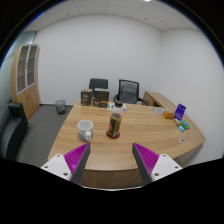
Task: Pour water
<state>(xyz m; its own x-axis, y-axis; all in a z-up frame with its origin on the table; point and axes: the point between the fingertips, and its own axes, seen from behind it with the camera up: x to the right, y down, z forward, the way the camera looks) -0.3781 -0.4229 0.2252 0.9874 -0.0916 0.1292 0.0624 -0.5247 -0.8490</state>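
Note:
A clear bottle with a dark cap and brownish contents point(114, 122) stands upright on the wooden table point(120, 150), beyond my fingers and a little right of the midline. To its left sits a white mug point(86, 128), also on the table. My gripper point(112, 162) is open, its two purple pads point(72, 157) spread wide near the table's front edge. Only bare tabletop lies between the fingers. Both bottle and mug are well ahead of the fingertips, untouched.
Two dark office chairs point(127, 91) stand behind the table, with brown boxes point(101, 97) on its far end. A small blue box point(181, 112) lies at the right. A wooden cabinet point(28, 70) lines the left wall, with a bin point(61, 105) on the floor.

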